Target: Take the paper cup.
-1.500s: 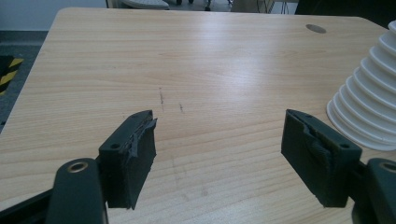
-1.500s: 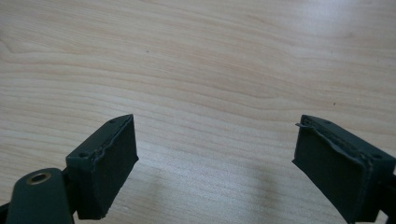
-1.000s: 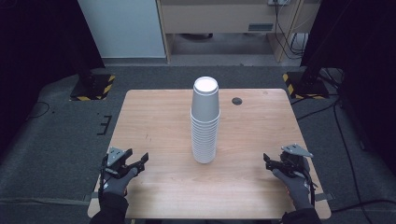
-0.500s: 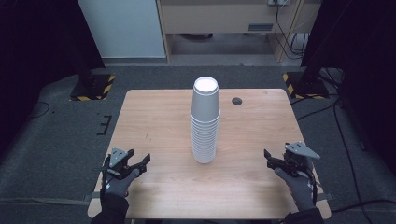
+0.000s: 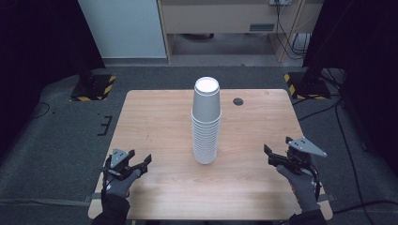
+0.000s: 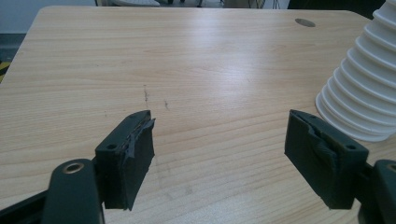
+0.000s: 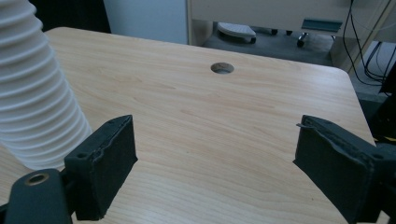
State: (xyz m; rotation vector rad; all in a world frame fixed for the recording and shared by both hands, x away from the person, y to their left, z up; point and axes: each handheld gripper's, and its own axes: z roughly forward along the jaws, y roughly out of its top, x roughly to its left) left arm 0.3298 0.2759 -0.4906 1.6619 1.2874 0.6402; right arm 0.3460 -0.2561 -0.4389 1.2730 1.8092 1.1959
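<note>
Flanking the stack of white cups (image 5: 206, 123) on the table (image 5: 155, 117), left gripper (image 5: 133, 166) and right gripper (image 5: 276, 156) gape empty.

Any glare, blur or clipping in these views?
High view: soft overall, stack of cups top near blown out, surroundings dark. Left gripper view: broad sheen on the table, jaws sharp. Right gripper view: cups overexposed at left, ridges still readable.

no readable text, labels or numbers anywhere (cups and table plain)
</note>
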